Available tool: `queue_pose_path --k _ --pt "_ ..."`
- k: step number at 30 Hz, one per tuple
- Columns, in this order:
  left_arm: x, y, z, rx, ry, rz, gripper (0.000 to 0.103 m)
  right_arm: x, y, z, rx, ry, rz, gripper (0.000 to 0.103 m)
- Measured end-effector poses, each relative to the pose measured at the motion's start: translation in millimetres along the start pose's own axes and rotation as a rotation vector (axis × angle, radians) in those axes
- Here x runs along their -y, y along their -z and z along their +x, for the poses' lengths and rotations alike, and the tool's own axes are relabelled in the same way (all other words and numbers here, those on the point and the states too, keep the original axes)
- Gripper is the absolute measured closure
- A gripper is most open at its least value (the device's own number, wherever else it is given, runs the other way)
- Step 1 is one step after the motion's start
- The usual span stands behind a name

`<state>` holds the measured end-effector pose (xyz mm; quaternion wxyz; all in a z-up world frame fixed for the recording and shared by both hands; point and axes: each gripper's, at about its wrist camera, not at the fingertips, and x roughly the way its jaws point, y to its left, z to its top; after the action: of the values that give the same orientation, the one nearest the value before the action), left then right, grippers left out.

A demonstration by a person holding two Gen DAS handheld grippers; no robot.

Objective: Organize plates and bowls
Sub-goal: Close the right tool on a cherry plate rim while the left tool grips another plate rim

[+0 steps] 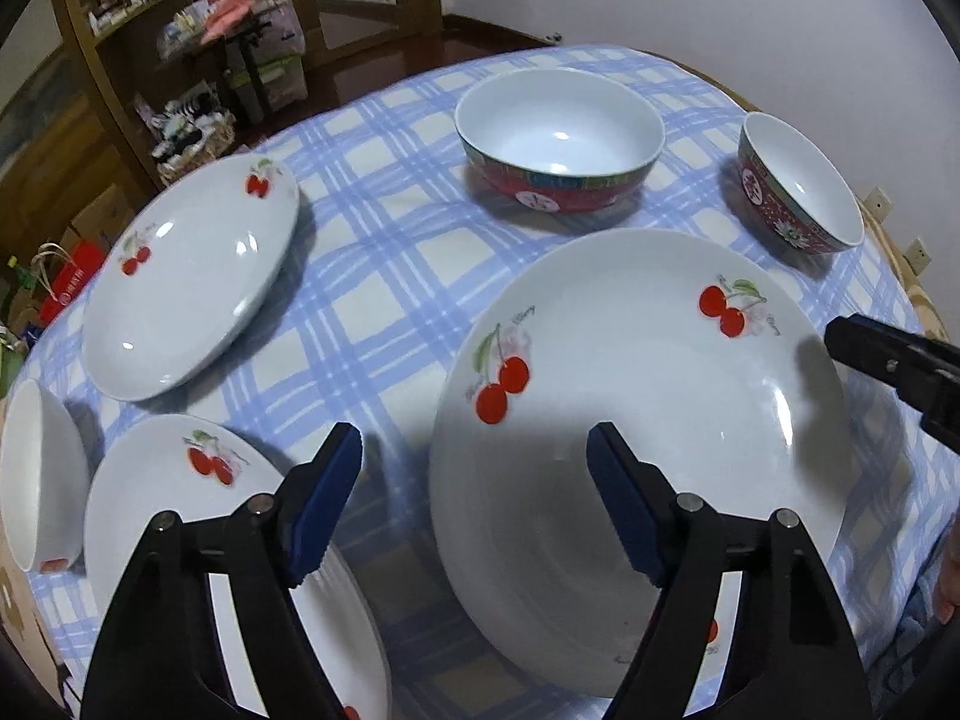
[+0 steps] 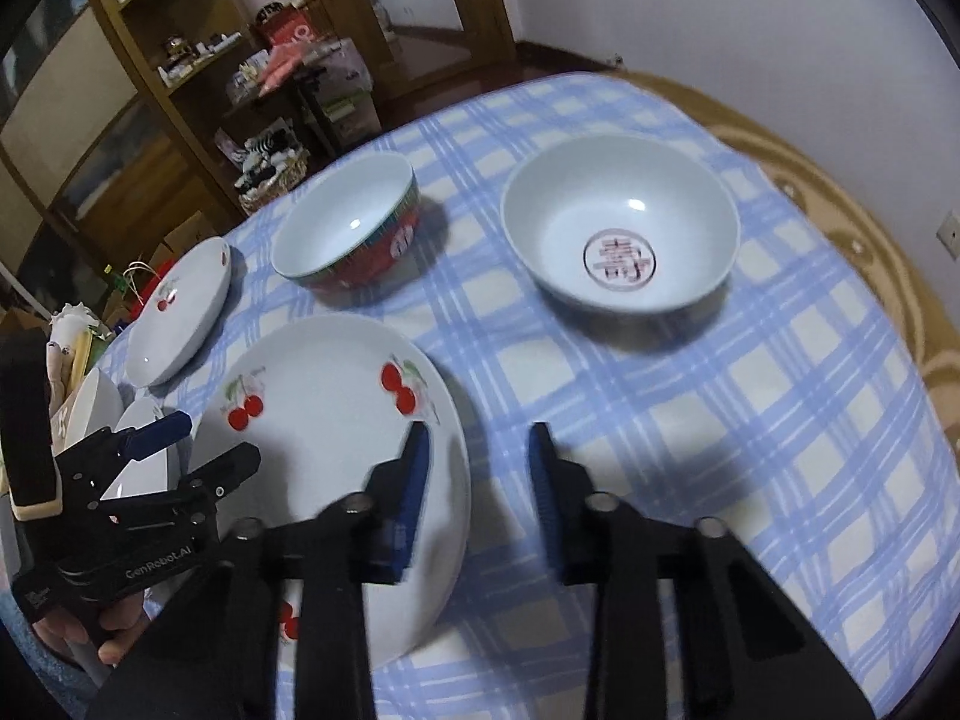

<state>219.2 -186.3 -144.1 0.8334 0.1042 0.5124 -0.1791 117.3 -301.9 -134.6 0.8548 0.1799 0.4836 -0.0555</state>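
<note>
Blue-padded fingers of the left gripper (image 1: 474, 450) stand apart just above the near-left rim of the large cherry plate (image 1: 648, 420), pads clear of the china, nothing between them. Over on the plate's right rim the right gripper (image 2: 480, 450) straddles the edge, its jaws narrow but not pressing; the rim lies under the left pad and blur hides any contact. Both claws tilt steeply down at the blue check tablecloth (image 2: 750, 420). Every dish sits empty: a smaller cherry plate (image 1: 180, 516) beside the left claw, another cherry plate (image 1: 192, 276) farther off, a red-sided bowl (image 1: 558, 144) beyond the big plate, and a white bowl with a red character (image 2: 618, 228) to its right. A further white bowl (image 1: 39, 480) is cut off at the left edge.
</note>
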Motion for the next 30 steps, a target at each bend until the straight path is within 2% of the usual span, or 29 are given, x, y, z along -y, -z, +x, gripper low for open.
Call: queue_pose_path --k 1,3,6,9,16,19,22,24,27,30 --pt "0.6 0.1 0.6 -0.002 0.003 0.003 0.033 0.3 0.6 2.8 -0.011 -0.004 0.0 0.079" --pt "1.2 0.7 2.4 -0.02 0.003 0.008 0.046 -0.6 1.8 7.3 -0.031 -0.01 -0.005 0.079" --pt "0.5 0.8 4.8 -0.038 0.04 0.002 0.061 -3.9 4.2 11.9 -0.05 -0.024 -0.011 0.079" --pt "-0.4 2.1 4.2 -0.039 0.069 0.002 0.061 -6.6 6.4 16.2 -0.074 -0.042 -0.016 0.091" --pt "-10.5 5.9 -1.3 -0.072 0.152 -0.082 0.062 -6.4 8.4 16.2 -0.103 -0.029 -0.024 0.091" --pt "-6.2 11.7 -5.7 -0.072 0.14 -0.066 0.062 -5.4 11.3 13.8 -0.108 -0.021 -0.017 0.091" --pt "-6.6 17.7 -11.0 -0.079 0.146 -0.089 0.067 -4.3 15.8 7.2 -0.106 -0.019 0.001 0.091" --pt "-10.3 22.6 -15.6 -0.085 0.158 -0.118 0.075 -5.0 20.0 1.2 -0.103 -0.012 0.002 0.091" --pt "-12.6 31.4 -21.4 -0.091 0.15 -0.113 0.081 -5.4 23.9 -7.9 -0.093 -0.021 0.012 0.093" --pt "-13.3 38.7 -26.5 -0.095 0.138 -0.11 0.082 -6.3 28.2 -17.3 -0.086 -0.041 0.021 0.094"
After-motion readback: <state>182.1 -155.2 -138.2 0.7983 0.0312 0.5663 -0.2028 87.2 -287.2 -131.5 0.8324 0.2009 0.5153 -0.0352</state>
